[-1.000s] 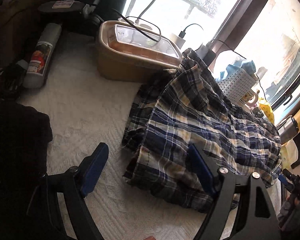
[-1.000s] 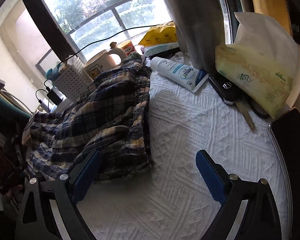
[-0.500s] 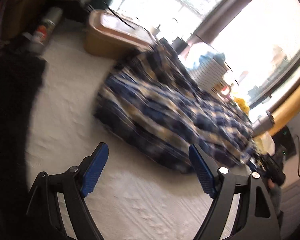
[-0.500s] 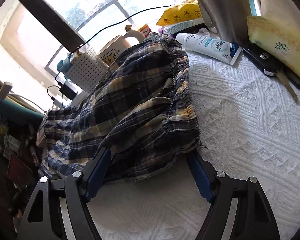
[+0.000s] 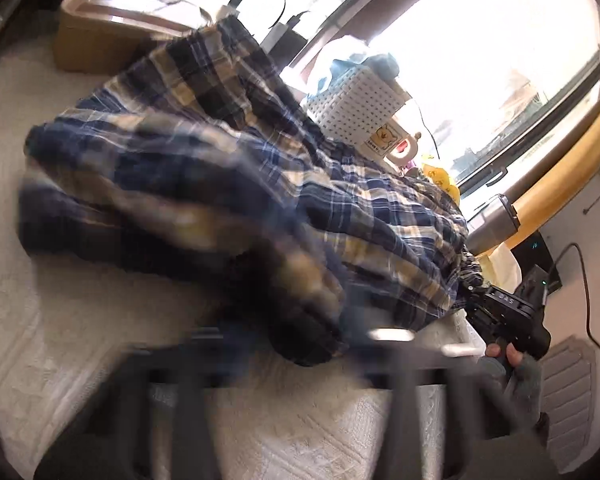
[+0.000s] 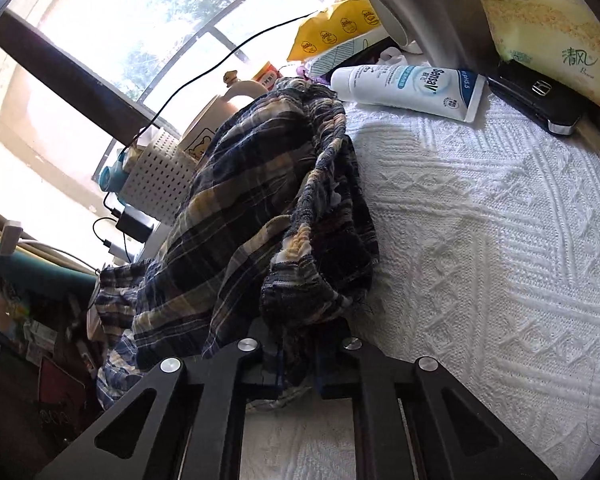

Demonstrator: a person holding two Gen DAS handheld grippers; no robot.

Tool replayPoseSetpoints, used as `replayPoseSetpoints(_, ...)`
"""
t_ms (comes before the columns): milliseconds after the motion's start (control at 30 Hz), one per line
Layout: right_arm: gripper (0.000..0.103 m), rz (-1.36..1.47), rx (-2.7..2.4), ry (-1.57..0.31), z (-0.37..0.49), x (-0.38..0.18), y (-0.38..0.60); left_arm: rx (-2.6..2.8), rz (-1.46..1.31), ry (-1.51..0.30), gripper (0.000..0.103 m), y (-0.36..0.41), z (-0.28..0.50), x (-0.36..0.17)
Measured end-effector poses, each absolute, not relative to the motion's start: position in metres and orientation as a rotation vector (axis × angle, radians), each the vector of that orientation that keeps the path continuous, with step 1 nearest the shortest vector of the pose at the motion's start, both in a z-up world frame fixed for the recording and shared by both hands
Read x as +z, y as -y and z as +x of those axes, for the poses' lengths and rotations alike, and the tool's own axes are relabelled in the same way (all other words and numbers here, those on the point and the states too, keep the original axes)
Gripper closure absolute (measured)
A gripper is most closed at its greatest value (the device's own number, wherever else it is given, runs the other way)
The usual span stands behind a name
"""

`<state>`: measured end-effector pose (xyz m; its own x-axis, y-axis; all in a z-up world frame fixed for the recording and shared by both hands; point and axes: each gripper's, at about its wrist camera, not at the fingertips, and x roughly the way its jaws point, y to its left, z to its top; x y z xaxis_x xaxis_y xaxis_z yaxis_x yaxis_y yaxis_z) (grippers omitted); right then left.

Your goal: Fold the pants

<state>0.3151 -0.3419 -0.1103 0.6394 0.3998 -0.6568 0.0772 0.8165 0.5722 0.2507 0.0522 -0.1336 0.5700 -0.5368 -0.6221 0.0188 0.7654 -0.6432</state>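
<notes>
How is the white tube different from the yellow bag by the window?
The white tube lies flat on the white cloth, while the yellow bag is propped up behind it. The tube is white with blue printing; the bag is bright yellow with small printed pictures. The tube looks smooth, the bag crinkly. Both sit past the plaid pants, near the window.

Big bright window, dark frame, white textured tbl cover

Clutter you see around a white textured cover.
A lotion tube lies beside a car key and tissue pack; a white basket and tan box stand by the window.
</notes>
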Motion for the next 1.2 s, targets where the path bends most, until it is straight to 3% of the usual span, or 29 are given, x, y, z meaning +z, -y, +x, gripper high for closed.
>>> replayPoseSetpoints(500, 0.098, 0.331, 0.263, -0.759, 0.237, -0.027, 0.362, -0.425, -0.503, -0.992, 0.093, -0.007, 0.166, -0.082)
replayPoseSetpoints(633, 0.098, 0.316, 0.223, -0.787, 0.218, -0.041, 0.385, -0.446, -0.448, -1.059, 0.085, 0.004, 0.150, -0.090)
replayPoseSetpoints(700, 0.098, 0.329, 0.194, -0.821, 0.213, -0.058, 0.397, -0.410, -0.436, -1.096, 0.070, -0.004, 0.142, -0.095)
replayPoseSetpoints(833, 0.098, 0.331, 0.144, -0.855, 0.211, -0.083, 0.413, -0.306, -0.362, -1.084, 0.068, -0.039, 0.122, -0.090)
replayPoseSetpoints(967, 0.098, 0.323, 0.151, -0.855, 0.213, -0.086, 0.411, -0.187, -0.264, -0.981, 0.068, -0.079, 0.134, -0.072)
replayPoseSetpoints(1200, 0.094, 0.223, 0.117, -0.854, 0.217, -0.071, 0.399, -0.164, -0.019, -0.899, 0.068, -0.103, 0.220, -0.068)
